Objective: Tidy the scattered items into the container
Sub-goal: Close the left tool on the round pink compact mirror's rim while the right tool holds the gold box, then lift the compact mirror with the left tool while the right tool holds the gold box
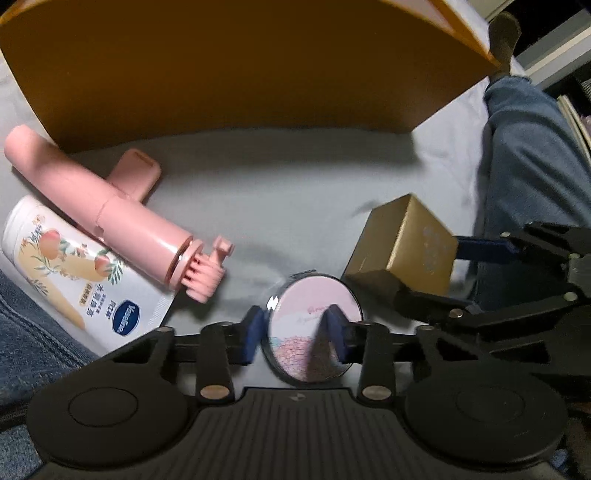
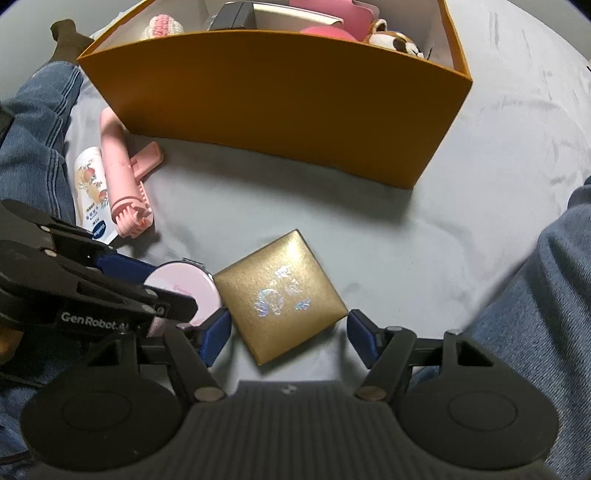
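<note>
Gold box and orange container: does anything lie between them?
No. Between the gold box and the orange container there is only bare grey sheet, seen best in the right wrist view.

1. I see a pale grey bed sheet [image 2: 280, 206] under everything, lightly creased on the far right.
2. A person's leg in blue jeans [image 2: 546, 295] lies at the near right.
3. The other leg in jeans [image 2: 33, 140] runs along the left, ending in a dark sock [image 2: 64, 35] at the far left.
</note>
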Demonstrator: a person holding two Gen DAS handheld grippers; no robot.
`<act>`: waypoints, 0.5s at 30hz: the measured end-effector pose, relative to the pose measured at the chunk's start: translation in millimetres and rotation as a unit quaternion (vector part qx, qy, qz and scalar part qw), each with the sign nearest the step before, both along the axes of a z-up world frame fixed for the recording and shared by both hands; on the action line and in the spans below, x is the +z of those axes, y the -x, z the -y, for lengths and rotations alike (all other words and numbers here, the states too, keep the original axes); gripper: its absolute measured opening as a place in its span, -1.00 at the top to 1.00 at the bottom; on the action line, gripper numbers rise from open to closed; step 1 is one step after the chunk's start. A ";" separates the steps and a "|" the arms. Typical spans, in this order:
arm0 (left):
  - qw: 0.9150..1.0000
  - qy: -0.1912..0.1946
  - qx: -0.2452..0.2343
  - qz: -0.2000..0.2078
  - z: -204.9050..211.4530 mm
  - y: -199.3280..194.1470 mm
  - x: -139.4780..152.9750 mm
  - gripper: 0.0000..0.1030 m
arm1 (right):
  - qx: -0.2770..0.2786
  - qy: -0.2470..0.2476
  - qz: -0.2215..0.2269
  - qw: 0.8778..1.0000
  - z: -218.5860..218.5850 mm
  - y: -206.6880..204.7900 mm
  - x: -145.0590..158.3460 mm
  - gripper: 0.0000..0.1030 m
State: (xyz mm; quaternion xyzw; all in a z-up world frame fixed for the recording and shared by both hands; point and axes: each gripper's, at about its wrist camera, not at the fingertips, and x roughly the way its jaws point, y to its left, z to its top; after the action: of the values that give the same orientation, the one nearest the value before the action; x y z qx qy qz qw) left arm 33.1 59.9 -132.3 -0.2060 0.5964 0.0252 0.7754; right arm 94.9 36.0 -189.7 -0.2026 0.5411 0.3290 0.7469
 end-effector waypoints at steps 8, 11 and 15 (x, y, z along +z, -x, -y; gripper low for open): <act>0.997 -0.014 -0.035 0.065 11.5 1.2 32.6 0.70 | -0.005 -0.021 0.014 1.000 6.2 -2.1 10.2 -0.36; 0.997 -0.002 -0.041 0.065 13.7 -0.5 31.7 0.71 | -0.008 -0.018 0.017 1.000 9.3 -4.9 12.4 -0.35; 0.997 0.023 -0.043 0.057 12.3 -2.5 27.3 0.73 | -0.012 -0.017 0.001 1.000 11.9 -8.5 9.9 -0.30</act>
State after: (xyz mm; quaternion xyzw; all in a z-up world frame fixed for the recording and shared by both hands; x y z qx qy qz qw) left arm 35.6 47.6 -105.1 -0.1993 0.5595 -0.0341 0.8038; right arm 103.5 24.1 -179.8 -0.1836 0.5373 0.3291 0.7545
